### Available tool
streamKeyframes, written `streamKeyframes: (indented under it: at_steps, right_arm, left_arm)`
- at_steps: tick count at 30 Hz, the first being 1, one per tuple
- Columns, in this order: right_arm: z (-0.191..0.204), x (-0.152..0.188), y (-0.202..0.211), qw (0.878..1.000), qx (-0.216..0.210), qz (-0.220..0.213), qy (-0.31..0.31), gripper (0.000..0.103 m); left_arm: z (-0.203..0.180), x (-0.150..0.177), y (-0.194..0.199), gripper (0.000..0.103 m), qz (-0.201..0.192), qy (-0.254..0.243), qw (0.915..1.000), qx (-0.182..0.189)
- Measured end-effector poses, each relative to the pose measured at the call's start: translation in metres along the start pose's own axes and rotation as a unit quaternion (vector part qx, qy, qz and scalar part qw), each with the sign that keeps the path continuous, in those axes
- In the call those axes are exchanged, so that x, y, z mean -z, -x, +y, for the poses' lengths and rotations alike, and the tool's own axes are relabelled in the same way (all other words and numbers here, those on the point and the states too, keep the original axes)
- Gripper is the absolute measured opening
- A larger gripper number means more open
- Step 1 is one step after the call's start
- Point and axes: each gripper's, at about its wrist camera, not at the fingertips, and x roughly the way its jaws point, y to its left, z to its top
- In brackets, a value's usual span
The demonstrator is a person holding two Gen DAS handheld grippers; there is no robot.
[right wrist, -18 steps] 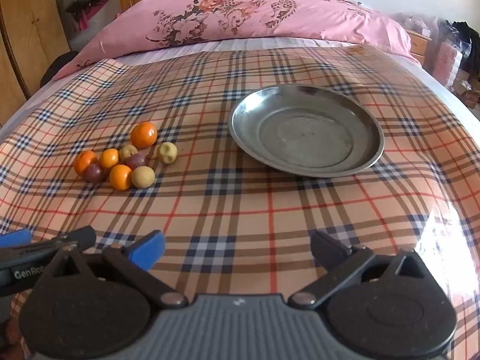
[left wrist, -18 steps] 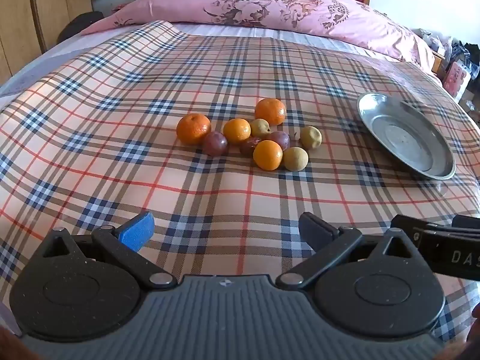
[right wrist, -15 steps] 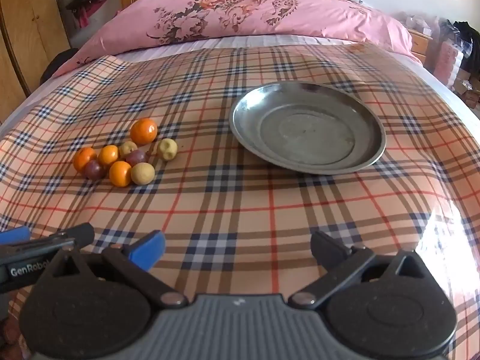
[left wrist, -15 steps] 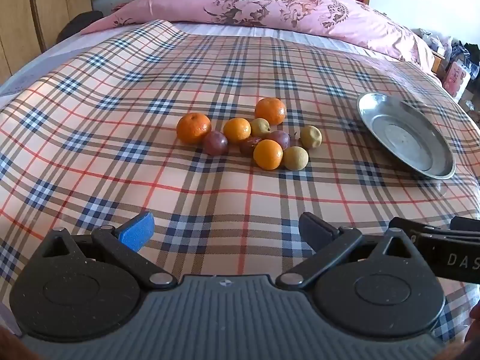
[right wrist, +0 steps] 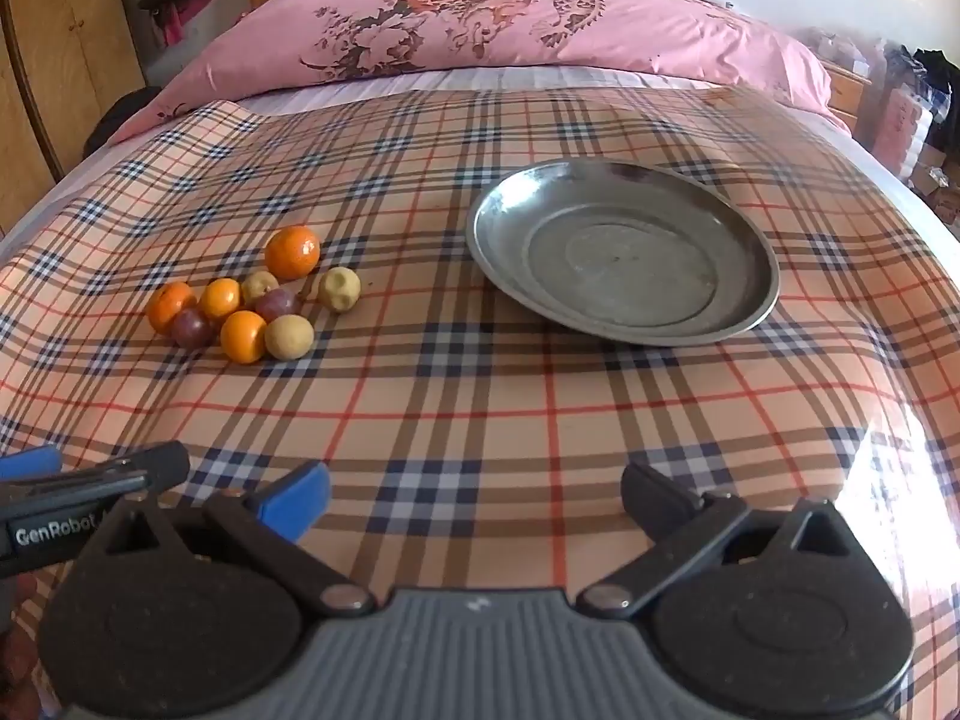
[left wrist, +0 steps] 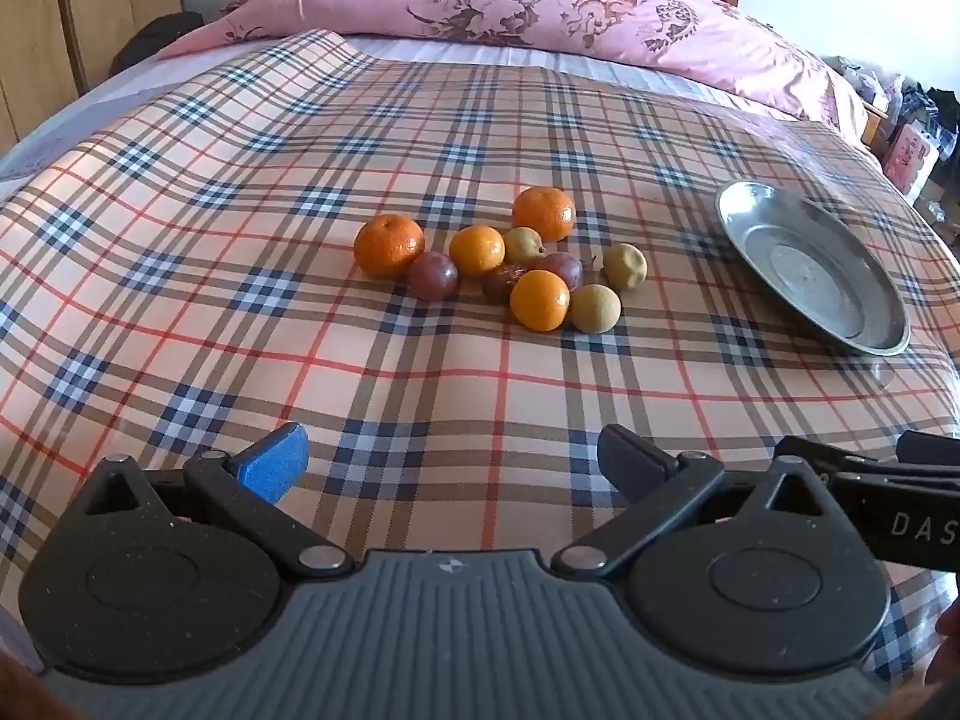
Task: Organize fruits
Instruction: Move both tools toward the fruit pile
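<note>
Covering the bed, a plaid cloth (left wrist: 240, 312); resting on it toward the right, an empty metal plate (right wrist: 744, 300); clustered well left of it, small fruits (left wrist: 510, 270). Hovering near the cloth's front edge, left gripper (left wrist: 450, 462) and right gripper (right wrist: 474, 492), both spread wide, pinching nothing.

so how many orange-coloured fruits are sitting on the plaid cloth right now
4, all in the cluster left of the metal plate: far-left orange fruit, back orange fruit, middle orange fruit, front orange fruit. None looks hidden.
</note>
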Motion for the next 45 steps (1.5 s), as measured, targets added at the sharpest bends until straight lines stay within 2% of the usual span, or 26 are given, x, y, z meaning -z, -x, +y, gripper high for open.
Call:
streamKeyframes:
  at_steps: [45]
  right_arm:
    - [0.014, 0.0, -0.001, 1.0, -0.014, 0.004, 0.015, 0.102]
  left_arm:
    - [0.006, -0.002, -0.001, 0.103, -0.008, 0.008, 0.9999, -0.001]
